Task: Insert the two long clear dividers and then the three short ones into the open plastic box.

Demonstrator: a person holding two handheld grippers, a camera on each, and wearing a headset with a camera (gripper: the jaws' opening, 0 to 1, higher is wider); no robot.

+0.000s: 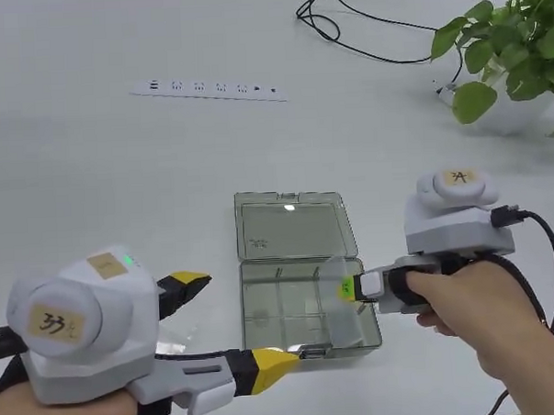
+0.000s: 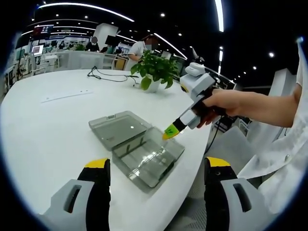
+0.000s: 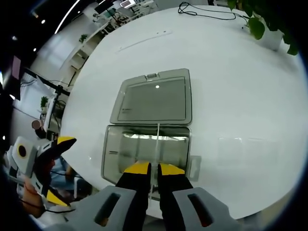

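White surface (image 1: 92, 179), open box (image 3: 108, 154): right gripper (image 3: 154, 168) clamps a clear divider (image 3: 158, 139) lengthwise toward the lid (image 3: 154, 98); left gripper (image 1: 245, 319) gapes empty.

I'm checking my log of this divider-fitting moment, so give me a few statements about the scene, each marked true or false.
1. The right hand-held gripper is shut on a clear divider. True.
2. The left hand-held gripper grips a divider too. False: its jaws stand wide open and empty.
3. The lid of the plastic box is closed. False: it lies open, flat behind the base.
4. A power strip lies on the table beyond the box. True.
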